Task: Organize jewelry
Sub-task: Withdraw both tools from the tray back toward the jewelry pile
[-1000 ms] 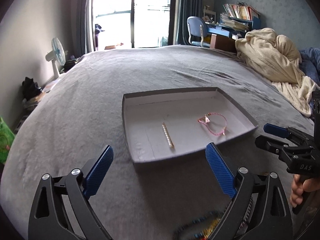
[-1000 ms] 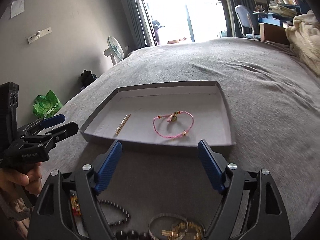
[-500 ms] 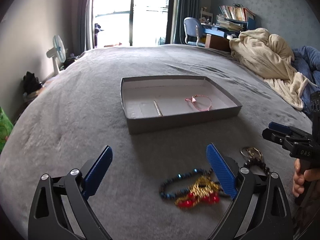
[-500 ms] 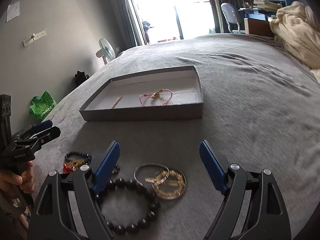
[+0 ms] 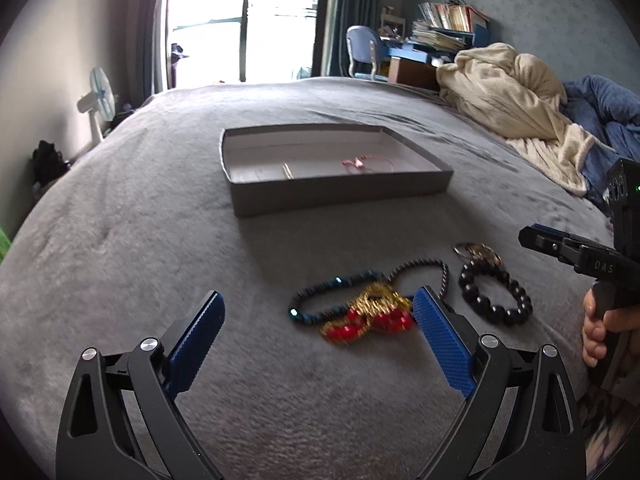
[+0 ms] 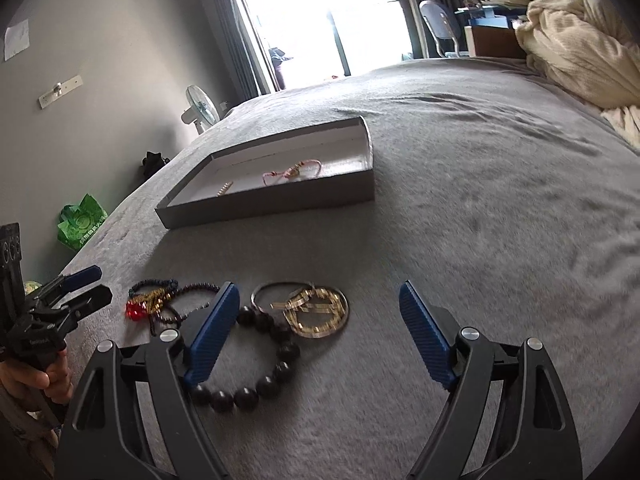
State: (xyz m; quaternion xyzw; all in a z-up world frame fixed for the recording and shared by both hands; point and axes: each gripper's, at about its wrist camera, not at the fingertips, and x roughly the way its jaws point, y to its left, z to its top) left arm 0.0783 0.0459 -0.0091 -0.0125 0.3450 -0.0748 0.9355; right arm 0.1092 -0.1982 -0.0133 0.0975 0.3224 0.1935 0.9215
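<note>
A grey shallow box [image 5: 340,196] [image 6: 280,204] lies on the grey bed and holds a pink cord bracelet [image 5: 366,162] [image 6: 292,172] and a thin gold bar [image 5: 287,171] [image 6: 224,189]. Loose jewelry lies nearer me: a red and gold piece [image 5: 366,316] [image 6: 140,308], a blue bead bracelet [image 5: 328,296], a large black bead bracelet [image 5: 496,292] [image 6: 260,364], and gold bangles [image 6: 316,312]. My left gripper [image 5: 318,340] is open and empty just before the red and gold piece. My right gripper [image 6: 320,332] is open and empty above the black beads and bangles.
A cream blanket [image 5: 516,108] and blue clothing [image 5: 600,120] are heaped at the bed's right side. A fan [image 5: 98,100] and a green bag [image 6: 82,222] stand by the left wall. A desk with a chair [image 5: 364,56] is beyond the bed.
Both grippers have drawn back from the box and dropped lower. The loose jewelry pile has come into full view in front of them. Both stay open.
</note>
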